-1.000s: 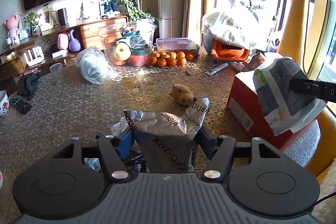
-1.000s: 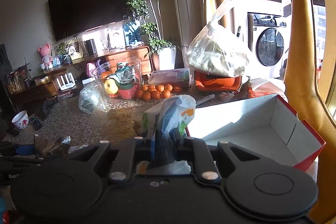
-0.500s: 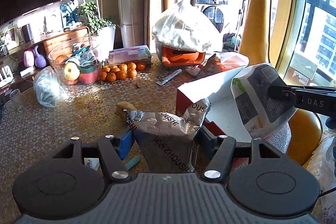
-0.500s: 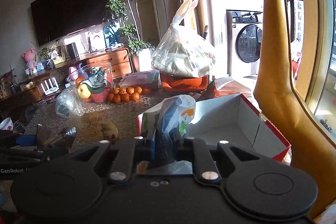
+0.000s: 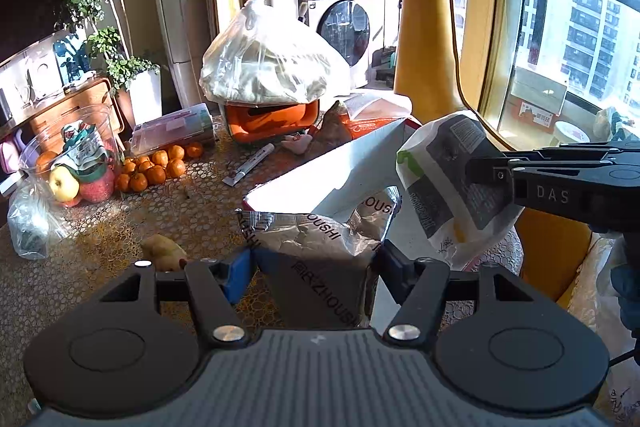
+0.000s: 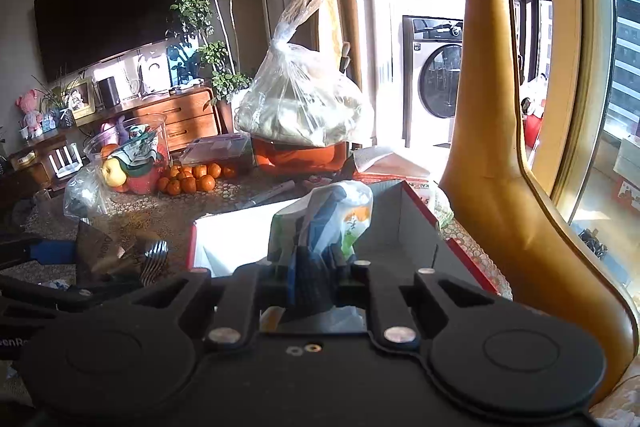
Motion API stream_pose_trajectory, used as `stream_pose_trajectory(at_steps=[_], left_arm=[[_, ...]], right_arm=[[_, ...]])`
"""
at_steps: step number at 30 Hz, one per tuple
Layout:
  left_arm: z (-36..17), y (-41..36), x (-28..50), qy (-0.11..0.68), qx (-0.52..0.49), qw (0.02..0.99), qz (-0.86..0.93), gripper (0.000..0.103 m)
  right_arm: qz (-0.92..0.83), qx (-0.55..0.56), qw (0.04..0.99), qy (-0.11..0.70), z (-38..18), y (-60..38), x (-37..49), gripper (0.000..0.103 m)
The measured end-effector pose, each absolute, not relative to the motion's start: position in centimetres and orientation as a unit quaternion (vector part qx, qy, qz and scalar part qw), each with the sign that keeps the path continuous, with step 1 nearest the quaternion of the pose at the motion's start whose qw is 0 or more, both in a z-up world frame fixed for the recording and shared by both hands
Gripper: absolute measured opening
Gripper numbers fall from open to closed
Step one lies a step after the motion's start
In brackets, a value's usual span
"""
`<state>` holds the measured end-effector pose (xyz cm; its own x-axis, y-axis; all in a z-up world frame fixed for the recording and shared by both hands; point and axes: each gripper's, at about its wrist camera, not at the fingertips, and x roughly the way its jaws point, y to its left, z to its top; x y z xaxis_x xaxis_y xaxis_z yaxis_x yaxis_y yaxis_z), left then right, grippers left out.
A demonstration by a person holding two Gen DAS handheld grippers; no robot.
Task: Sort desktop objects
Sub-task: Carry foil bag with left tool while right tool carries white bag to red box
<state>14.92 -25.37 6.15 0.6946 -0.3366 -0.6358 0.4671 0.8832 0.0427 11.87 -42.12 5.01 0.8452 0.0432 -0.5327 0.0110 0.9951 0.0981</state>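
Note:
My left gripper [image 5: 316,263] is shut on a silver foil snack bag [image 5: 320,247] with dark lettering, held near the front left corner of an open red box with a white inside [image 5: 320,163]. My right gripper [image 6: 316,267] is shut on a white snack packet with green, blue and orange print [image 6: 324,219], held over the same box [image 6: 400,223]. In the left wrist view that gripper [image 5: 484,171] comes in from the right, pinching the white packet [image 5: 448,179] above the box's right side. The foil bag [image 6: 104,251] also shows at the left of the right wrist view.
On the patterned tabletop [image 5: 120,227] lie a small yellow toy [image 5: 164,251], a pen [image 5: 250,169], a pile of oranges [image 5: 156,167], a clear fruit bowl [image 5: 72,163] and a tied plastic bag on an orange container [image 5: 272,115]. A tall yellow chair back [image 6: 492,147] stands beside the box.
Both grippers have swung to the right with their packets, from over the open table to the red box. The box now fills the middle of both views.

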Motion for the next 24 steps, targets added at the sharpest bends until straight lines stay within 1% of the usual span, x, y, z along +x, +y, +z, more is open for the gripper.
stream_pose_trajectory(at_steps=[13, 24], left_arm=[[3.2, -30.2, 19.3, 0.342, 0.142, 0.894, -0.251, 0.065], [-0.7, -33.5, 22.3, 0.380, 0.184, 0.868, -0.261, 0.065]], right_arm=[[-0.009, 0.087, 0.949, 0.303, 2.5, -46.5, 14.6, 0.014], [-0.003, 0.078, 0.941, 0.330, 0.2, -47.7, 17.4, 0.014]])
